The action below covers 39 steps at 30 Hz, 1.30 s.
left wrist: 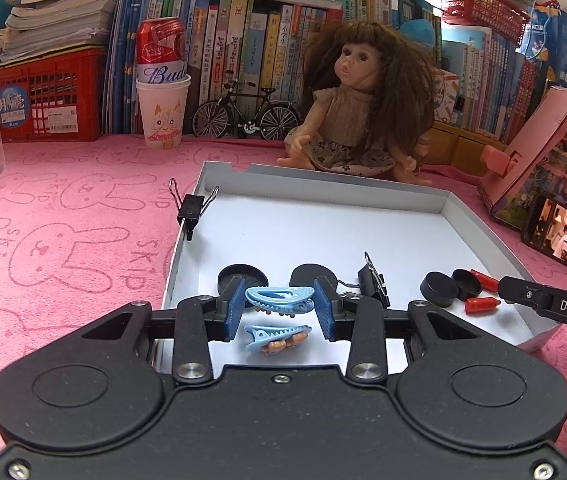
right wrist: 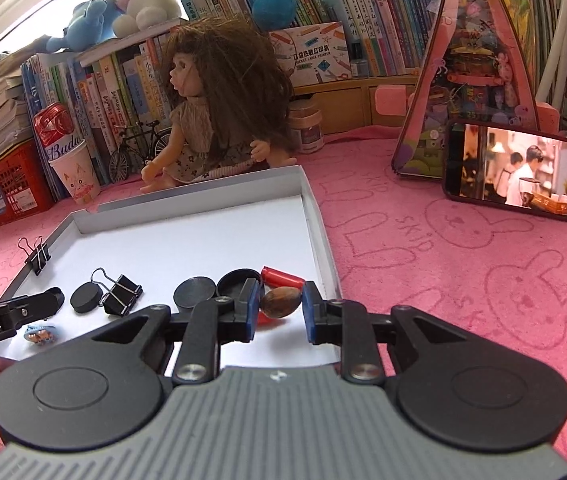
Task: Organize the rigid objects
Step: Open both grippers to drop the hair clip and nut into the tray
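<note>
Step in hand: placing. Left hand-held gripper (left wrist: 279, 307) is clamped on a blue hair clip (left wrist: 279, 298); right hand-held gripper (right wrist: 282, 307) is clamped on a brown nut (right wrist: 280, 302), both low centre over the white tray (left wrist: 445, 202). Next: lower, then release.

The left wrist view looks forward and downward along its own blue-padded fingers, close above the near edge of the shallow white cardboard tray (left wrist: 325, 190), facing the brown-haired doll (left wrist: 367, 100) at 12 o'clock and the bookshelf beyond. The right wrist view sits just as low and close over the tray's (right wrist: 315, 208) near right corner, angled leftward, so the doll (right wrist: 219, 108) lies at 11 o'clock. Both share the tray floor, its black binder clips, doll and red-and-white beer can (left wrist: 161, 50) (right wrist: 59, 132). Each view catches the other gripper's finger at its edge.
</note>
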{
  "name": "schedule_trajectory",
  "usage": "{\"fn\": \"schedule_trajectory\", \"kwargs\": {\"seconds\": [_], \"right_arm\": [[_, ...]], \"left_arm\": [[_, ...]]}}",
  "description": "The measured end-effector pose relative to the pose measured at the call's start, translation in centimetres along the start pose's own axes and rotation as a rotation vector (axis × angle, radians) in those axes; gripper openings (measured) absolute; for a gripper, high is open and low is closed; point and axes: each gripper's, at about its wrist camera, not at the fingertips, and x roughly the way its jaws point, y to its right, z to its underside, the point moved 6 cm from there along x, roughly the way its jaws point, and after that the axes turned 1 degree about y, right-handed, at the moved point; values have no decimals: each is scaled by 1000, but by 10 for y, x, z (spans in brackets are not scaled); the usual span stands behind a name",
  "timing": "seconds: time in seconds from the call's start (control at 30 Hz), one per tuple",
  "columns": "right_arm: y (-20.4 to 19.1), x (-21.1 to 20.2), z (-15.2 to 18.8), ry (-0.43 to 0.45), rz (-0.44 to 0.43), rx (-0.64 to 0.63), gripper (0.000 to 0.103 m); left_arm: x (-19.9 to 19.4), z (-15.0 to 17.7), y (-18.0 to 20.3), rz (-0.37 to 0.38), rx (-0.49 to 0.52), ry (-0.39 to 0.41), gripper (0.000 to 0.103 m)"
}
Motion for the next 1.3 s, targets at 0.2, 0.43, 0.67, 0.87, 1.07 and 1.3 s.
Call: {"fn": "schedule_trajectory", "kwargs": {"seconds": [0.2,0.43,0.67,0.87,1.07,1.3], "right_arm": [[-2,8,-3,-23,-6,6,28],[-5,13,-2,-29,-2,-7,28],[-6,15,-4,-28,-6,-5,31],[-4,13,-4,-21,-11,5,50],[-7,2,-7,13,-12,-18,63],[-11,-19,-8,53,-31,-65,73]], "left_arm": [[9,-2,0,-21,5,-5,35],[15,-4,-1,-39,10,-6,35],[17,-5,-1,-46,17,-3,35],[9,-6,3,-50,28,23,46],[-5,-9,11,-31,49,46,60],[-27,-9,26,16,99,78,73]]}}
